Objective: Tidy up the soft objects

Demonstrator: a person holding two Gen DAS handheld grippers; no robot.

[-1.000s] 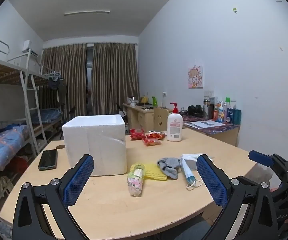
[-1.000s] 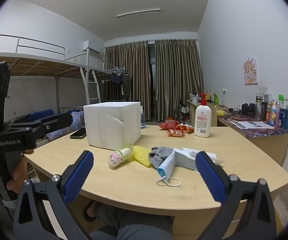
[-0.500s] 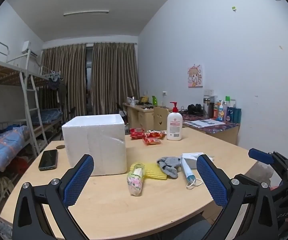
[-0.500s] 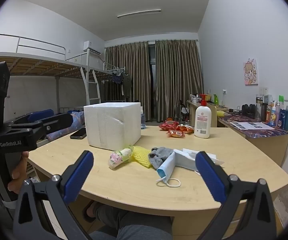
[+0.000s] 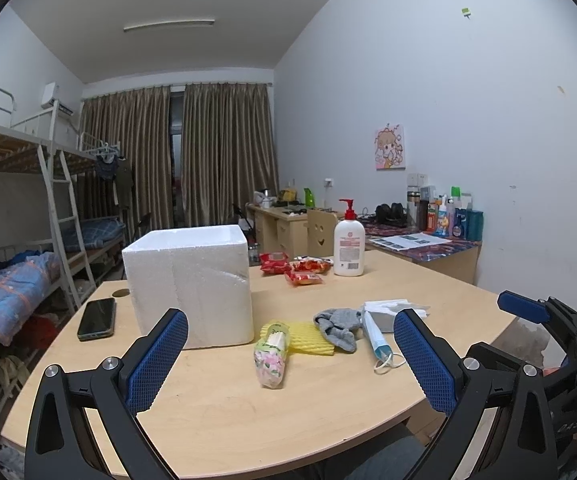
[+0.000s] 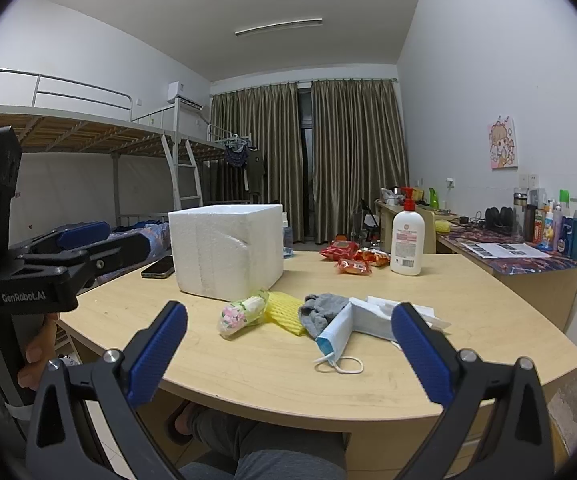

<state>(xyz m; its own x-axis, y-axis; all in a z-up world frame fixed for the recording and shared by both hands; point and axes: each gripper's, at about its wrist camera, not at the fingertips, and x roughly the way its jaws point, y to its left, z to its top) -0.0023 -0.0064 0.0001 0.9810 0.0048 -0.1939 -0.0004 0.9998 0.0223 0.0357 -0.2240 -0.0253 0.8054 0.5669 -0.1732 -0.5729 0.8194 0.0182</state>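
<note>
On the wooden table (image 5: 224, 408) lies a row of soft things: a floral plastic packet (image 5: 271, 354) (image 6: 240, 315), a yellow foam net (image 5: 308, 338) (image 6: 284, 312), a grey sock (image 5: 338, 326) (image 6: 322, 312), a blue face mask (image 5: 374, 338) (image 6: 334, 338) and a white tissue pack (image 5: 388, 312) (image 6: 380, 316). A white foam box (image 5: 190, 276) (image 6: 228, 250) stands behind them at the left. My left gripper (image 5: 290, 364) is open, held short of the packet. My right gripper (image 6: 288, 354) is open above the table's near edge, short of the mask.
A black phone (image 5: 97, 319) lies left of the box. Red snack packets (image 5: 294, 268) and a white pump bottle (image 5: 348, 240) stand at the back. A desk with bottles (image 5: 448, 216) lines the right wall, a bunk bed (image 5: 16, 248) the left. A person's knee (image 6: 272, 452) is under the table.
</note>
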